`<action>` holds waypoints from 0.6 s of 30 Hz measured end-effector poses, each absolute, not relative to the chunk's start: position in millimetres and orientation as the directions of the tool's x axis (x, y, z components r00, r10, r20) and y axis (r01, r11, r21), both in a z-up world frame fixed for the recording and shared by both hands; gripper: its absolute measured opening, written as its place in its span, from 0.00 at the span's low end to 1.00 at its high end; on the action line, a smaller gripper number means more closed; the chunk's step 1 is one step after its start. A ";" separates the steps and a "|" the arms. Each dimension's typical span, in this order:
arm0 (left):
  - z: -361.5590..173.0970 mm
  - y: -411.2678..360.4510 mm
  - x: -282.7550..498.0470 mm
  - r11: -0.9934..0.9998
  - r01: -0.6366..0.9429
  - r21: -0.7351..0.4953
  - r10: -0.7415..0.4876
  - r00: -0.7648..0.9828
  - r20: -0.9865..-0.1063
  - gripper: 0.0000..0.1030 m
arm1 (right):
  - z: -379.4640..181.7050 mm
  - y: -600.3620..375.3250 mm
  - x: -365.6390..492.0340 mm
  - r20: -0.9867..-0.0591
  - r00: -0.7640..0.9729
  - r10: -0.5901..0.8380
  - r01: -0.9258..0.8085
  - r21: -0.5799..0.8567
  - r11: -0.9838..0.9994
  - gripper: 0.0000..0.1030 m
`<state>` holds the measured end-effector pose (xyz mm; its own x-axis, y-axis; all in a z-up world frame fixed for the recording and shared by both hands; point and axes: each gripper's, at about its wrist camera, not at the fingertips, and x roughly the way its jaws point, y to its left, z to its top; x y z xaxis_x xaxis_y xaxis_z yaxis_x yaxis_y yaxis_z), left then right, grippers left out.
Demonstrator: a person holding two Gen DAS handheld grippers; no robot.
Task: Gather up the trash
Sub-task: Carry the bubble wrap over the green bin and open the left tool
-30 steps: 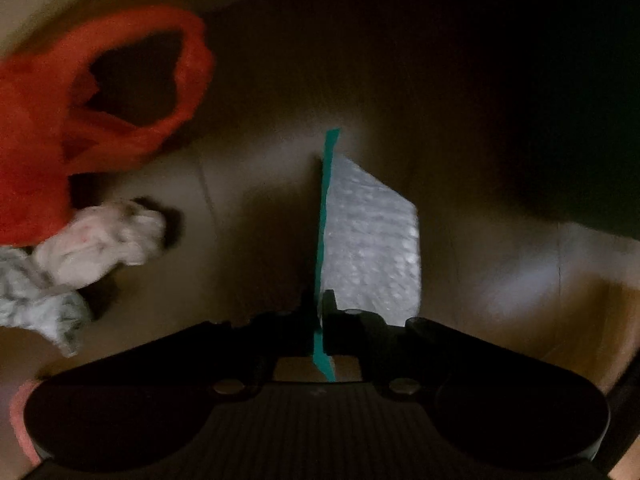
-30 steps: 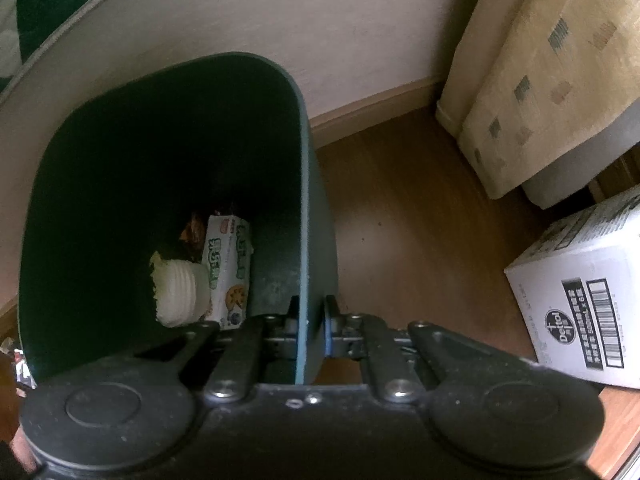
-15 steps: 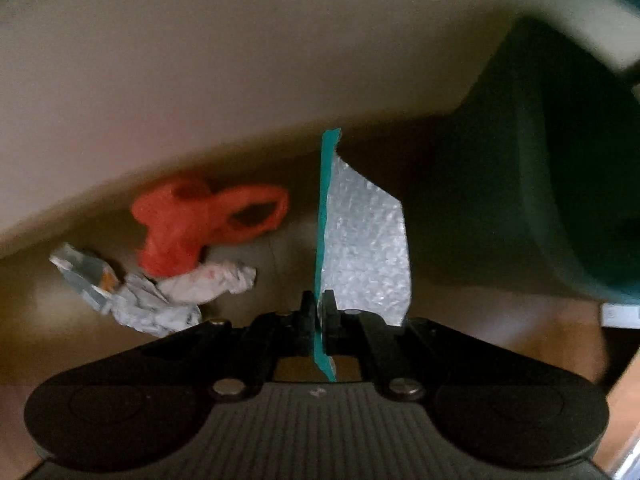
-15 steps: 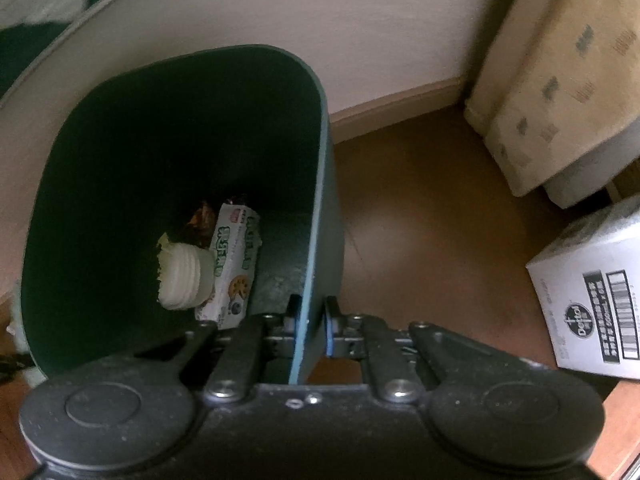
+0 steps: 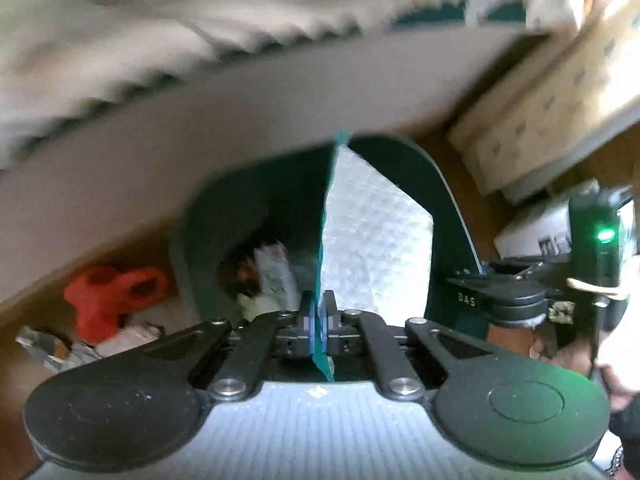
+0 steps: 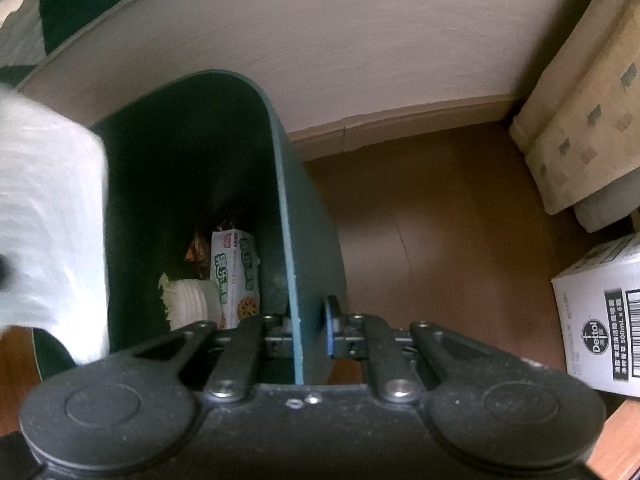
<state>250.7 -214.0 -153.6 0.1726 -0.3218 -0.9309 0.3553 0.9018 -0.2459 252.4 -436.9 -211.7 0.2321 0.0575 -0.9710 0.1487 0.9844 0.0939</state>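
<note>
The left gripper point(image 5: 319, 317) pinched the bubble mailer point(image 5: 376, 240) upright, the bin point(image 5: 256, 200) mouth directly ahead; the right gripper point(image 6: 310, 332), jaws parted, straddled its rim.

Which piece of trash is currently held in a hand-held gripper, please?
The bubble-wrap mailer with the teal edge, pinched by the left hand-held gripper; the red bag lies on the floor.

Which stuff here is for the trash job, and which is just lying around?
For the job:
bubble mailer, pinched in left gripper
green bin, rim in right gripper
red bag and crumpled paper on floor

Just lying around:
Dettol box
patterned cardboard box
</note>
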 end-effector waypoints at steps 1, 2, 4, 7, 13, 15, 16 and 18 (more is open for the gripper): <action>-161.8 -224.4 249.9 0.902 0.366 -0.230 -0.307 0.168 -0.937 0.02 | -212.1 -438.0 253.5 -0.972 0.230 0.057 0.150 0.093 0.984 0.10; -165.9 -235.6 249.7 0.902 0.373 -0.218 -0.291 0.154 -0.944 0.02 | -212.4 -436.9 253.9 -0.972 0.226 0.058 0.155 0.095 0.983 0.10; -176.6 -246.7 247.2 0.893 0.393 -0.218 -0.287 0.126 -0.950 0.02 | -213.8 -438.7 254.2 -0.973 0.221 0.061 0.161 0.098 0.982 0.10; -194.0 -253.6 243.5 0.889 0.416 -0.192 -0.251 0.091 -0.964 0.02 | -218.9 -444.4 260.2 -0.974 0.216 0.064 0.167 0.102 0.981 0.10; -214.8 -250.1 242.6 0.908 0.382 -0.175 -0.210 0.052 -0.976 0.03 | -222.1 -450.1 265.6 -0.972 0.225 0.065 0.183 0.108 0.977 0.10; -218.6 -249.9 243.7 0.911 0.374 -0.172 -0.205 0.051 -0.977 0.04 | -224.4 -450.6 266.9 -0.972 0.228 0.064 0.176 0.106 0.979 0.10; -217.6 -251.9 244.8 0.912 0.377 -0.164 -0.198 0.053 -0.979 0.06 | -225.6 -450.8 266.7 -0.971 0.230 0.063 0.173 0.105 0.979 0.10; -218.1 -253.3 243.7 0.910 0.384 -0.157 -0.192 0.053 -0.980 0.09 | -226.5 -450.6 267.1 -0.971 0.232 0.064 0.170 0.105 0.980 0.10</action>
